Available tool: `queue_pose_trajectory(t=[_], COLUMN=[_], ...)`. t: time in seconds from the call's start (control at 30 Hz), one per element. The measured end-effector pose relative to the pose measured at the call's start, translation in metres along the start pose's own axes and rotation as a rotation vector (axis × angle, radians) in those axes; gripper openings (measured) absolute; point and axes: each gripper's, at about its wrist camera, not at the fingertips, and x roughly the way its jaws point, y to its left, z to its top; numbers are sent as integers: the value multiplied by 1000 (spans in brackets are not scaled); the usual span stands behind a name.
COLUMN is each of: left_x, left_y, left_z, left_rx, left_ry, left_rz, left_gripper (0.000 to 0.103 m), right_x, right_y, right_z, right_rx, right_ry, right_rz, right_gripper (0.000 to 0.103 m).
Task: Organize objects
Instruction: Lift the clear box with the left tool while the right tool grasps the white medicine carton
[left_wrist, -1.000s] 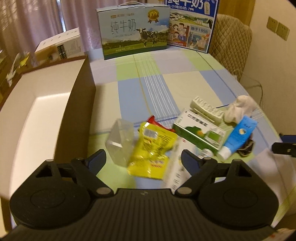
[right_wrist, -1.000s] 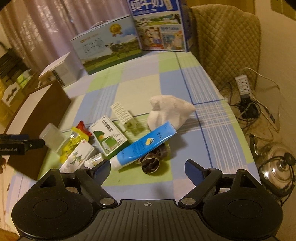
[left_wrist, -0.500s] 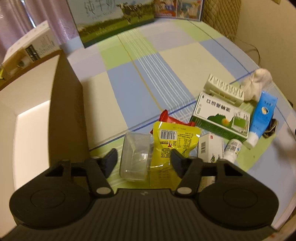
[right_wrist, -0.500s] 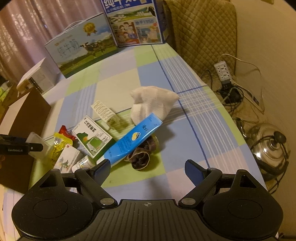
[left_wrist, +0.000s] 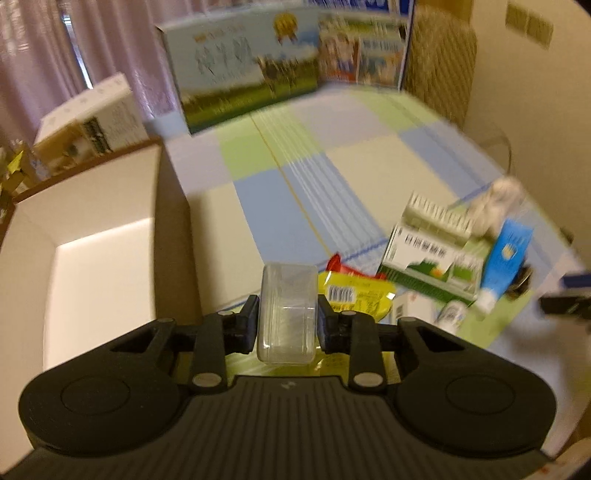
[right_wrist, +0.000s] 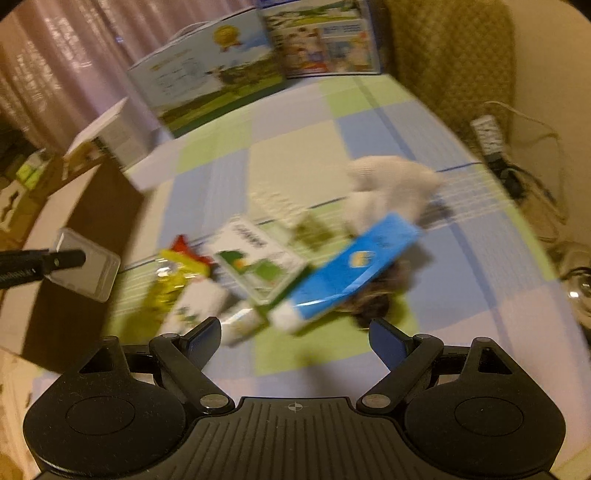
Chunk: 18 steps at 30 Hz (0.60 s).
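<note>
My left gripper (left_wrist: 287, 325) is shut on a clear plastic box (left_wrist: 287, 314) and holds it above the table, beside the open brown cardboard box (left_wrist: 96, 236). The clear box also shows in the right wrist view (right_wrist: 92, 267). My right gripper (right_wrist: 295, 338) is open and empty, just short of the blue tube (right_wrist: 354, 269). A pile lies on the checked cloth: a yellow snack packet (left_wrist: 354, 293), a green and white medicine box (left_wrist: 432, 258), a white cloth (right_wrist: 391, 184) and a small white bottle (right_wrist: 243, 321).
Two milk cartons (left_wrist: 243, 66) stand at the table's far edge. A white carton (left_wrist: 92, 122) sits behind the cardboard box. A quilted chair back (right_wrist: 454, 48) and a power strip (right_wrist: 489, 133) are to the right, off the table.
My left gripper has shut on the clear plastic box and lifted it off the table. My right gripper has moved closer to the blue tube.
</note>
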Motion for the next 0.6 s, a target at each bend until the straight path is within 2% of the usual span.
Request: queue_pose_trajectory(t=[0.1, 0.3, 0.43, 0.6], left_x=[-32, -87, -110, -128], left_y=[10, 42, 68, 99], left_z=[-4, -16, -25, -40], left_rx=[-62, -176, -232, -288], left_ry=[-70, -175, -215, -230], left_rz=[-7, 15, 65, 132], left_gripper=[26, 26, 26, 26], right_x=[11, 42, 65, 85], right_y=[22, 60, 75, 82], right_z=[-1, -6, -8, -10], right_rx=[-22, -23, 17, 73], right_ry=[16, 95, 151, 187], right_rz=[59, 142, 150, 123], right_gripper=[82, 65, 59, 57])
